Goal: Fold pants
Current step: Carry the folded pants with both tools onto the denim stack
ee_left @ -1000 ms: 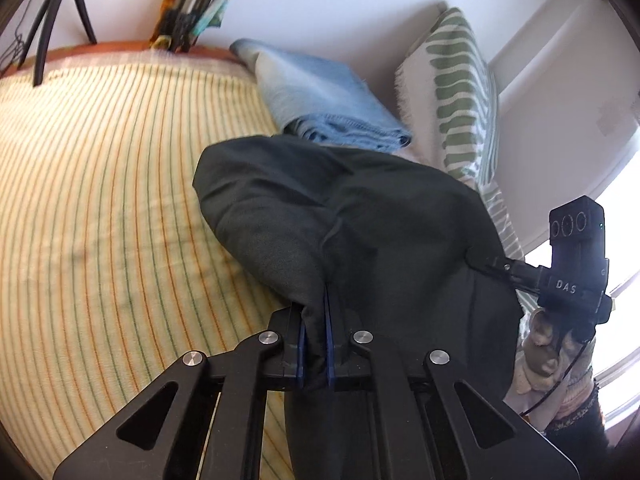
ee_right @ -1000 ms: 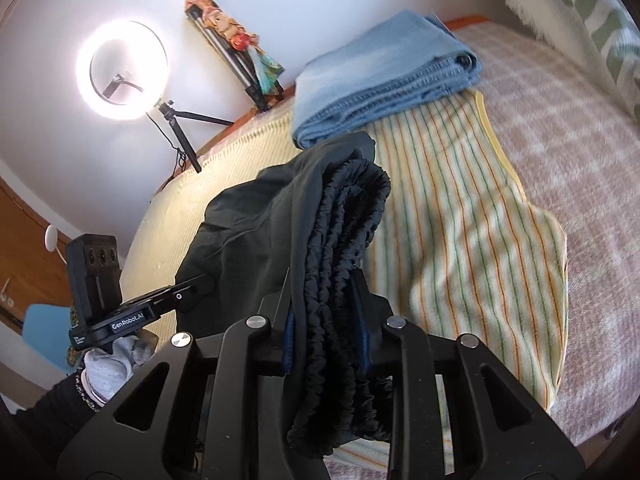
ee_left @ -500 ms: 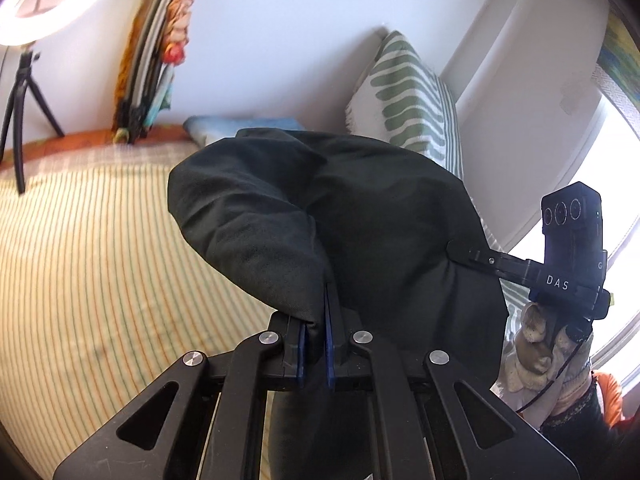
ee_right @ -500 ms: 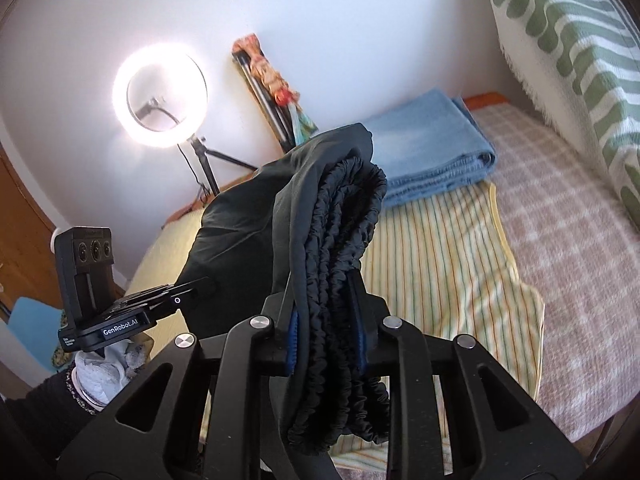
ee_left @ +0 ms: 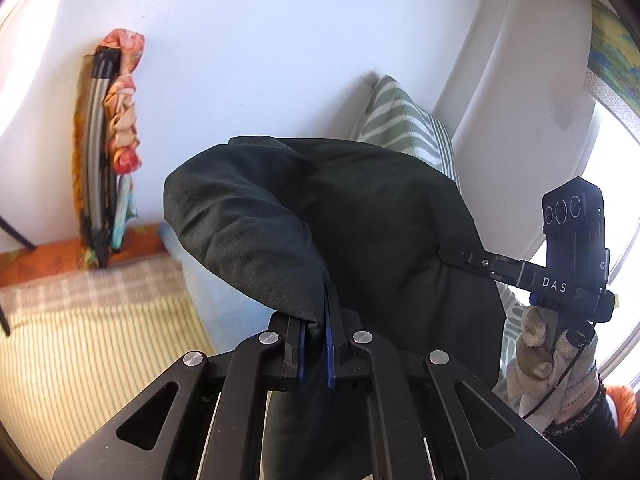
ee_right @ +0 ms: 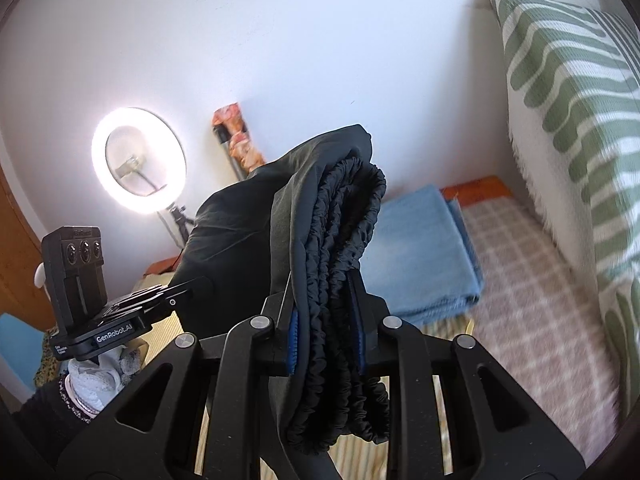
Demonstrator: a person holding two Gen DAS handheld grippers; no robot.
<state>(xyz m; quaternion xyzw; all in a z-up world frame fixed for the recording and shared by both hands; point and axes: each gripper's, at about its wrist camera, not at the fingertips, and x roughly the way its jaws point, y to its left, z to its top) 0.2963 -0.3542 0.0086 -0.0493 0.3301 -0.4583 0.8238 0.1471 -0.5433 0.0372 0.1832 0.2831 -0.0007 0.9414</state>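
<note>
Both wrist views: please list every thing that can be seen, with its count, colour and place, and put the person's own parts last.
Pants: one, dark, held up between both grippers; gathered waistband in the right one.
Folded cloth: one, blue, on the bed behind the pants.
Striped sheet: one, yellow, on the bed.
Checked cover: one, pink-beige, on the bed by the pillow.
Pillow: one, white with green pattern, against the wall.
Ring light: one, white, lit, on a tripod.
Folded frame with floral cloth: one, leaning on the wall.
Left gripper: black, shut on pants.
Right gripper: black, shut on pants.
Gloved hands: two, light gloves.
</note>
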